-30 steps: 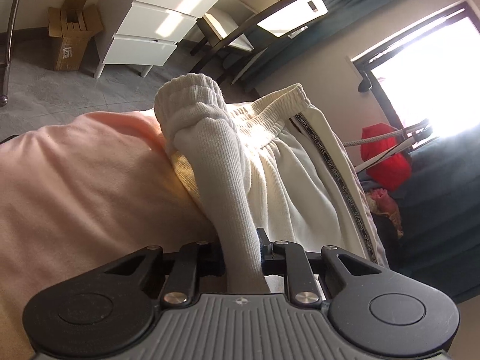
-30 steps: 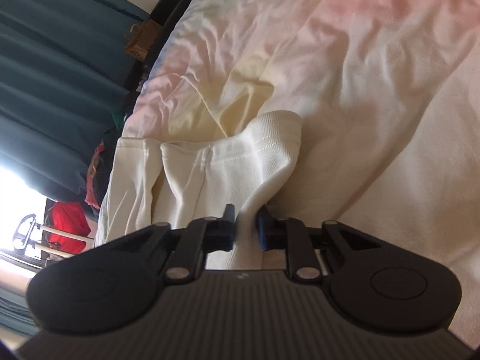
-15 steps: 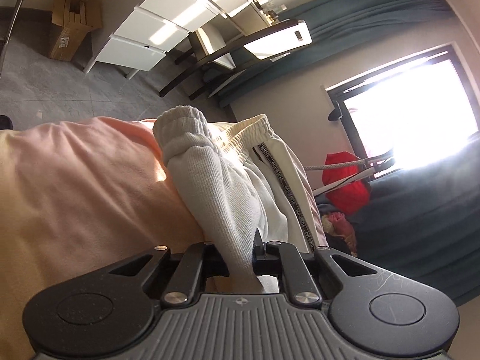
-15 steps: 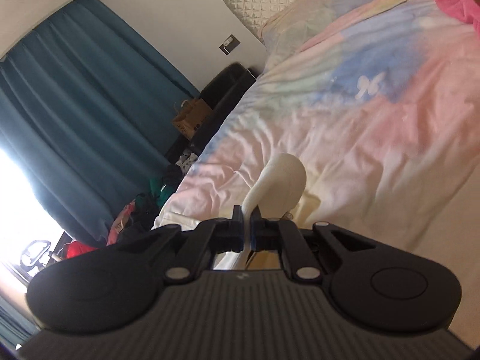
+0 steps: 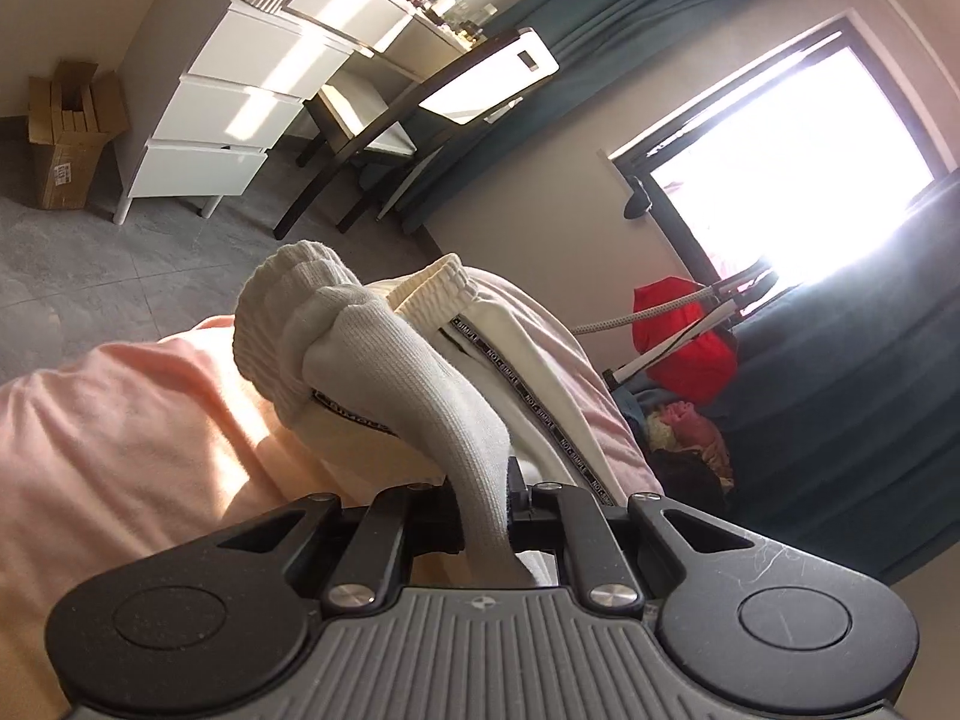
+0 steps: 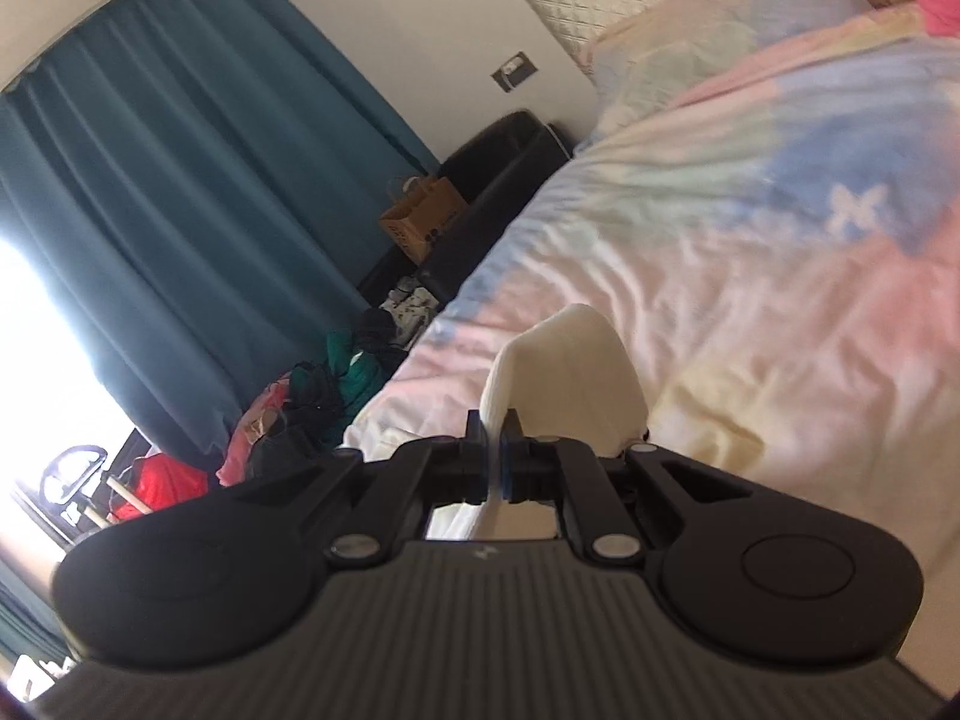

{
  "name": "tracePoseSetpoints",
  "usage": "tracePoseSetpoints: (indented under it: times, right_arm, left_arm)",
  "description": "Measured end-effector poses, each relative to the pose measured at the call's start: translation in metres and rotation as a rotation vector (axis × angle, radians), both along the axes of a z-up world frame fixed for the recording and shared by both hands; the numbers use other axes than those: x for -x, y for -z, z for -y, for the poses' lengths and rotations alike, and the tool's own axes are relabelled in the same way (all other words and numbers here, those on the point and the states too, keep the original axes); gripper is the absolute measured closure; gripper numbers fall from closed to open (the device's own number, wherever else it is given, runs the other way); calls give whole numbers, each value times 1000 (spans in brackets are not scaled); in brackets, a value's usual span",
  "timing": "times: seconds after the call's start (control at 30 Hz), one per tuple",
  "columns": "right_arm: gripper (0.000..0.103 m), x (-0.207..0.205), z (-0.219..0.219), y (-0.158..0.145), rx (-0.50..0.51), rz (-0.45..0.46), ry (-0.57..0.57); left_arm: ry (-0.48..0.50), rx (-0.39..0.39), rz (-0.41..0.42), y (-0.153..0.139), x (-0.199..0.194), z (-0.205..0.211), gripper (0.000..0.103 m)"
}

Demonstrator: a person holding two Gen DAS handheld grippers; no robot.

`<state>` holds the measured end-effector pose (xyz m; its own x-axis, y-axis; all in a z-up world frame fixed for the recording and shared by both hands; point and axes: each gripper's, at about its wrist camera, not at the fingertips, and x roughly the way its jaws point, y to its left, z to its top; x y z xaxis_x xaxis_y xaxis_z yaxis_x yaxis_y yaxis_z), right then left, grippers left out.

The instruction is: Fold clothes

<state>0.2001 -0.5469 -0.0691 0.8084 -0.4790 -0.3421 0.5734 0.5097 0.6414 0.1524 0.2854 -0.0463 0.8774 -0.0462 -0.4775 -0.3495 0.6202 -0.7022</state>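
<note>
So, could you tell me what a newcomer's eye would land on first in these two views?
Probably the cream sweatpants, bunched at centre with a ribbed cuff pinched in the left gripper and another fold clamped in the right gripper. Next, the pastel bedspread under them, and the blazing window at upper right in the left view.

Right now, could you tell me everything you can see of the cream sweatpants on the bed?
The cream sweatpants look like soft knit, with a gathered elastic waistband, ribbed cuffs and a dark lettered stripe down the side. They lie bunched on the pastel bedspread, one ribbed cuff pinched in the left gripper. The right gripper pinches another cream fold, lifted above the bed.
</note>
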Motion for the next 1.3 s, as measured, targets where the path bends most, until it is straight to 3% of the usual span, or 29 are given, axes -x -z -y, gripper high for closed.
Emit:
tracePoseSetpoints:
  times: [0.17, 0.3, 0.5, 0.6, 0.67, 0.77, 0.8, 0.83, 0.9, 0.97, 1.0, 1.07, 1.23, 1.3]
  right_arm:
    - [96, -120, 0, -26, 124, -59, -55]
    - [96, -216, 2, -17, 177, -133, -63]
    - [96, -316, 16, 48, 161, -259, -76]
    - [96, -338, 18, 79, 182, -294, -93]
    - [92, -345, 14, 88, 249, -291, -122]
    - [92, -342, 16, 81, 281, -284, -166]
    - [91, -336, 20, 77, 243, -264, -180]
    - [85, -329, 26, 72, 188, -238, -198]
    - [68, -310, 34, 61, 90, -177, -217]
    - [37, -279, 37, 48, 33, -114, -188]
    - [32, -261, 37, 42, 17, -99, -170]
    - [31, -226, 38, 32, -18, -62, -162]
    - [31, -130, 41, 41, -163, 36, -118]
    - [31, -100, 43, 54, -248, 65, -104]
  left_arm:
    - [22, -68, -6, -15, -96, 9, 92]
    - [24, -104, -76, -1, -194, 18, 91]
    - [87, -237, -224, 51, -309, 32, 90]
    - [118, -349, -258, 69, -334, 48, 85]
    - [119, -357, -264, 70, -336, 51, 84]
    - [115, -338, -270, 65, -332, 50, 77]
    - [125, -320, -260, 60, -322, 47, 72]
    - [135, -301, -250, 55, -312, 43, 60]
    - [155, -264, -229, 45, -293, 37, 53]
    - [175, -227, -208, 34, -273, 30, 51]
    - [184, -210, -197, 29, -263, 27, 49]
    - [189, -195, -173, 20, -237, 24, 36]
    - [178, -111, -209, 22, -175, 18, 27]
    - [169, -34, -245, 34, -154, 13, 25]
